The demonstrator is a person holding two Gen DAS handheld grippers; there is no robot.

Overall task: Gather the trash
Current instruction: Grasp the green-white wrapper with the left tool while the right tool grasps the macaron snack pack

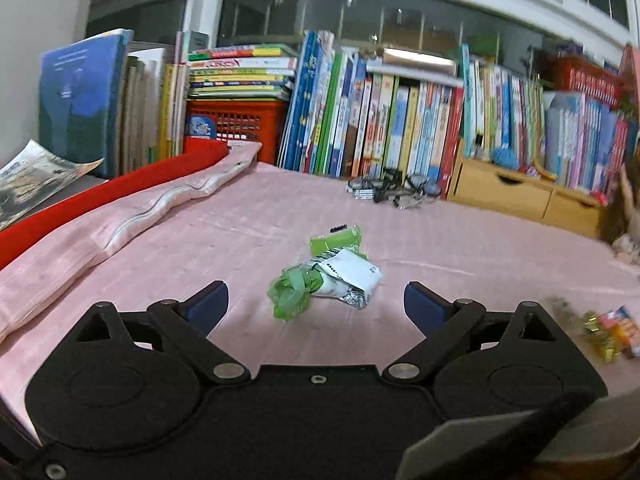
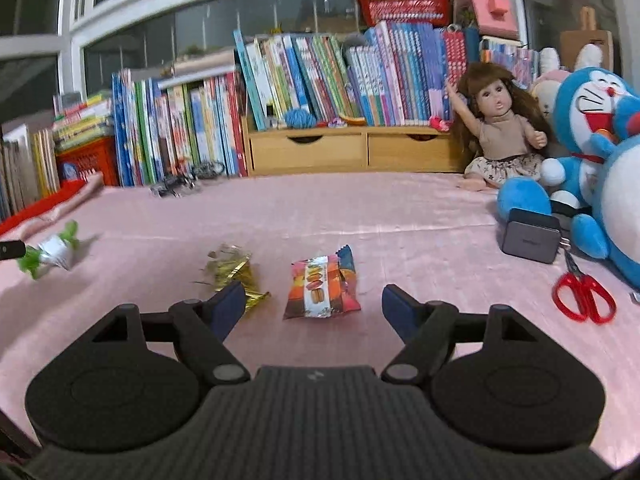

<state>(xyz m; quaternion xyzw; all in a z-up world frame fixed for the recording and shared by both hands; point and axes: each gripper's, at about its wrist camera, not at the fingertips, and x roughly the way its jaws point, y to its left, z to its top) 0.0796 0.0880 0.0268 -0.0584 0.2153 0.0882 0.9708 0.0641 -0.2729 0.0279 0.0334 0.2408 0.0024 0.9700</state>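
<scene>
Left wrist: pink bedsheet (image 1: 460, 248), book row (image 1: 400, 120) behind. Left gripper (image 1: 316, 304) wide open, empty; green-white wrapper (image 1: 328, 276) just ahead. Right edge trash blurred.

Right wrist: right gripper (image 2: 314, 308) wide open, empty; macaron packet (image 2: 322, 288) between the fingertips, gold wrapper (image 2: 234, 274) left of the packet, partly hidden.

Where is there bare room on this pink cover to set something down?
Bare pink cover runs between the snack packet and the wooden drawers. More lies between the green wrapper and the folded pink bedding. The right side is crowded: charger, red scissors, plush toys.
</scene>
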